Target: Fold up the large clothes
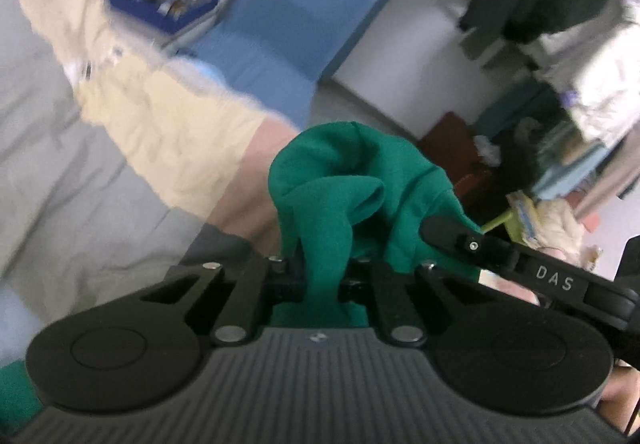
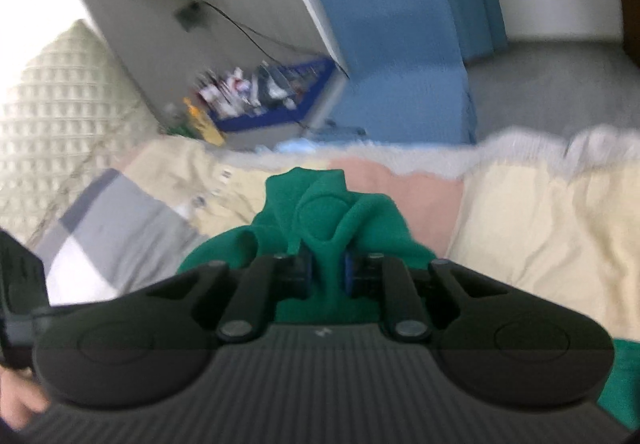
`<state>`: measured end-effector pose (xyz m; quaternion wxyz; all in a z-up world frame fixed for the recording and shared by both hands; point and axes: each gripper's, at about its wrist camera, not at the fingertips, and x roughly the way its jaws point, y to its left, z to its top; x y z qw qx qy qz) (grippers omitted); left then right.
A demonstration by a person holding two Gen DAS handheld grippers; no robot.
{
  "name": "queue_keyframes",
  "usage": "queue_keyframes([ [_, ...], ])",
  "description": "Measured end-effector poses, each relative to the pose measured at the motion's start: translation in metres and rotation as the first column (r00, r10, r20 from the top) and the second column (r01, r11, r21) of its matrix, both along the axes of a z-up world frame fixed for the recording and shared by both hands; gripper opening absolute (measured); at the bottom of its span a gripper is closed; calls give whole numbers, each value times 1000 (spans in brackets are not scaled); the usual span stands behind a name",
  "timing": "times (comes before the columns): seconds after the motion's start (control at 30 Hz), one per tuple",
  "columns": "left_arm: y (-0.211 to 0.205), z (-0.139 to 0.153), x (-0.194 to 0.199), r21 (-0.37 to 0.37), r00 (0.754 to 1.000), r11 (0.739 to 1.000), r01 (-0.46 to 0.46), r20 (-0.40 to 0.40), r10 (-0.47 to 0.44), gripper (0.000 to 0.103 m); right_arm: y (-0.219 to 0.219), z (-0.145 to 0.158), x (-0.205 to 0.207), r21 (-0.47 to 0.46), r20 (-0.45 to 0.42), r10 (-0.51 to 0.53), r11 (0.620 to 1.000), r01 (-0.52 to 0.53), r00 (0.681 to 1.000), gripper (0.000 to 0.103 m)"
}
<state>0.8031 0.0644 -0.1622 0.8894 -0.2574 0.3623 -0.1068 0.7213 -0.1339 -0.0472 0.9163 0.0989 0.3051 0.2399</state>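
Green garment (image 1: 352, 180) is what both tools are clamped on, and in the left wrist view a bunched wad of it is seen pinched between the closed-down jaws of the left gripper (image 1: 320, 276), with soft rounded folds spilling up above the fingers. The cloth looks like a thick, matte knit (fleece or sweatshirt weight, by the look of it), so it is judged to be limp, fairly light, not slippery and in no way fragile; it will sag wherever it is not held. A second black tool, marked DAS, is seen just beside the wad on the right. Behind, a cream and pink quilt (image 1: 168, 132) with a puckered surface is laid over a grey sheet (image 1: 60, 180), and a blue curtain (image 1: 320, 4) hangs beyond, all blurred.

In the right wrist view the right gripper (image 2: 328, 272) is likewise closed narrow on a pleat of the same green cloth (image 2: 320, 204), the blue pads pressed against it from both sides. The garment is held up above the quilt (image 2: 540, 228), whose fluffy pale edge runs across the frame. A better hold for folding is judged to be at a seam, hem or shoulder corner rather than mid-panel, so that the fabric hangs flat instead of bunching; which part is held now cannot be told
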Motion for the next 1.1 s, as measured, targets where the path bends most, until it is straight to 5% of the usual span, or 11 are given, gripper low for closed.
queue_keyframes([
  [0.27,-18,70,-131,88,986,995,54,151,-66,10,-33,69,-138,-6,237,-17,1000,19,971,16],
  [0.47,-40,59,-251,157,980,986,60,180,-88,10,-52,59,-271,-26,336,-59,997,72,940,16],
  [0.73,-58,-17,-373,165,992,983,80,83,-95,10,-57,-22,-394,-87,201,-148,982,168,968,16],
  [0.93,-56,-63,-416,155,992,982,104,47,-113,11,-47,-69,-426,-292,141,-145,939,181,979,16],
  [1.1,-40,-75,-451,101,993,990,98,50,-104,37,-64,-77,-418,-174,33,-175,968,178,984,23],
])
